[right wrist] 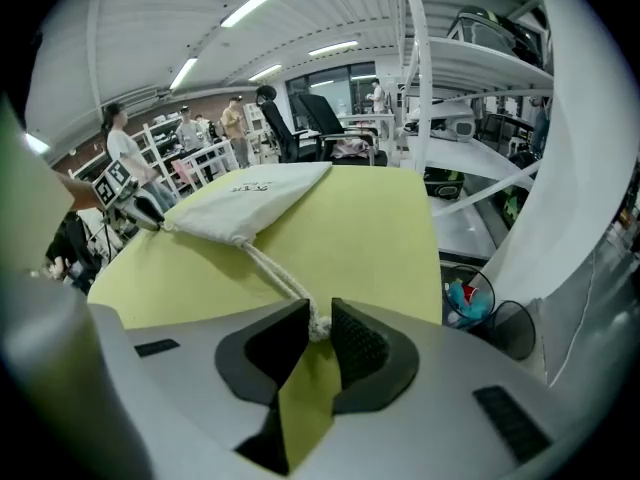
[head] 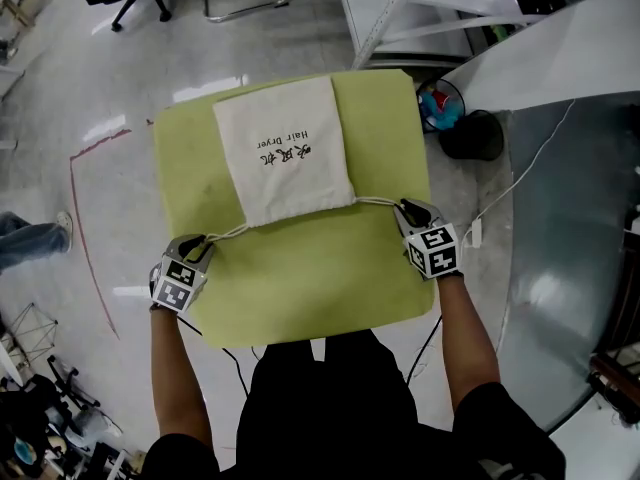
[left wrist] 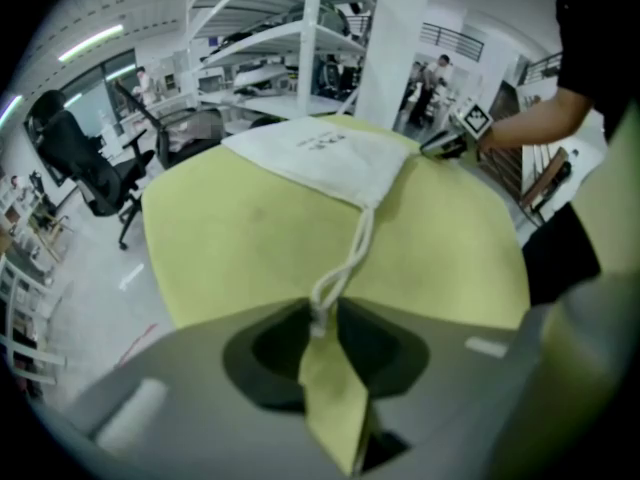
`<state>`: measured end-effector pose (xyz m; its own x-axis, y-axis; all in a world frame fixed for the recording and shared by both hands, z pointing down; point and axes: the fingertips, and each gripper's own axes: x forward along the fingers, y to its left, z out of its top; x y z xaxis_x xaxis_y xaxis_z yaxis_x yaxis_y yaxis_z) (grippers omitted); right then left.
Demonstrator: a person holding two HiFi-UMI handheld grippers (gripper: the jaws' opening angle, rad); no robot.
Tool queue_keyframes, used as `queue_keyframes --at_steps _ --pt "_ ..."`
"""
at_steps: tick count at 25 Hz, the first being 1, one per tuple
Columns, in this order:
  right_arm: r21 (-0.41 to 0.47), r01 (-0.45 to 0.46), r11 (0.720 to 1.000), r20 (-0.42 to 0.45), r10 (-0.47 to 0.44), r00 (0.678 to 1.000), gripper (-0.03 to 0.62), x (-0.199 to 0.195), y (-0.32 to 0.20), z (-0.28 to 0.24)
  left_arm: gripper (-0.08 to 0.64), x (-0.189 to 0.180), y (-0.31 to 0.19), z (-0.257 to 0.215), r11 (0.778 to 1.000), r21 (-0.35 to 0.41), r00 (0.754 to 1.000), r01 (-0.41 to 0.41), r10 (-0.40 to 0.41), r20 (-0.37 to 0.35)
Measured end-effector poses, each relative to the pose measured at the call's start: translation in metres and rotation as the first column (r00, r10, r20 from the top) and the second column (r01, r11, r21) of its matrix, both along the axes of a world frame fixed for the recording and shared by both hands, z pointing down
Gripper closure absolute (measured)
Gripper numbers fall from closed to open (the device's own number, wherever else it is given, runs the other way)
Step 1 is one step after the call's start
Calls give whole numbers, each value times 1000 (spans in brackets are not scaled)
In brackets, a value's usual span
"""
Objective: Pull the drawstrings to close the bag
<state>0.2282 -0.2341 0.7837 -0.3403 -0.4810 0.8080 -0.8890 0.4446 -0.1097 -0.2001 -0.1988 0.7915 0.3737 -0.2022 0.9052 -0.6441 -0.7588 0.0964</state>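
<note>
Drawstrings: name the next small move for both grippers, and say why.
Probably pull the left gripper and right gripper apart, each outward to its own side. Each one's fingers are pinched on a cord, the left drawstring and the right drawstring. Both cords run to the near corners of the bag, whose mouth looks only partly gathered on the green tabletop.
</note>
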Motion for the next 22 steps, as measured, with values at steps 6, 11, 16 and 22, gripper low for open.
queue_keyframes --at_steps 6,11,16,22 --pt "-3 114 993 -41 -114 993 555 -4 5 -4 522 -3 4 0 998 31 997 -54 52 58" --pt "93 106 990 -91 -98 991 558 -1 2 -29 525 -8 -4 -21 984 176 994 -31 11 108" --pt "177 97 979 -177 -65 982 558 -5 2 -50 525 -14 -8 -47 950 305 985 65 -110 135" --pt "257 72 964 -232 -11 973 558 2 1 -83 526 -27 -17 -84 877 426 938 224 -312 148"
